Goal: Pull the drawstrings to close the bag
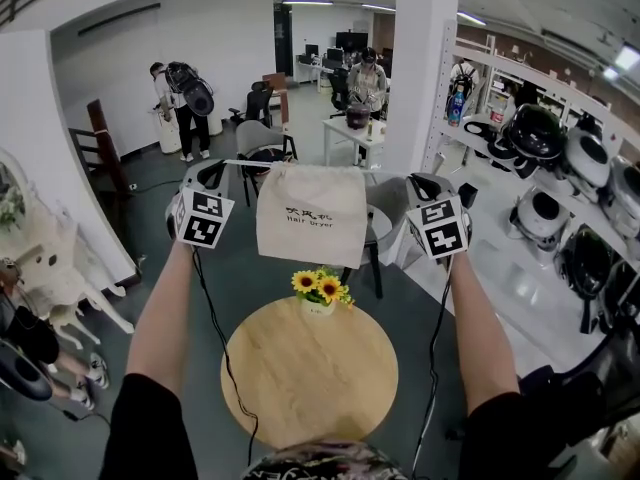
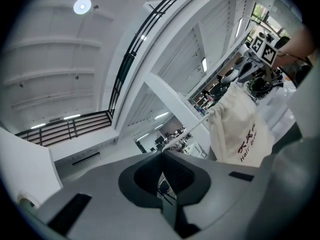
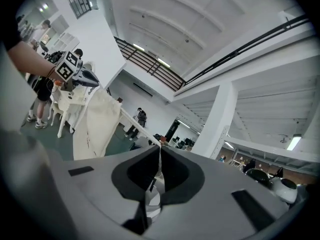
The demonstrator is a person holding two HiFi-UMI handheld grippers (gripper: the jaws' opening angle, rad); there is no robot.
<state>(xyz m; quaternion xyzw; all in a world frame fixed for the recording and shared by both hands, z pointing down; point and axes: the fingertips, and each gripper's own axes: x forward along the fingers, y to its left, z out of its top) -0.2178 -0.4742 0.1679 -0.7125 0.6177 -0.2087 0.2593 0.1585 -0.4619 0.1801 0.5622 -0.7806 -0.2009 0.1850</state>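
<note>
Two drawstrings [image 1: 248,162] leave the mid-hung bag [image 1: 311,213] level and opposite, one clenched in the left gripper's [image 1: 222,168] fingers [image 2: 145,176], one in the right gripper's [image 1: 412,180], equally near.

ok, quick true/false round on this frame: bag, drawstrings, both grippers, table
1. The bag hangs in the air between the two grippers. True.
2. The left gripper is open. False: its jaws are shut on the left drawstring.
3. The right gripper is shut on the right drawstring. True.
4. The round table has nothing on it. False: a pot of sunflowers stands at its far edge.
5. The bag is black. False: it is cream, with dark print on the front.
</note>
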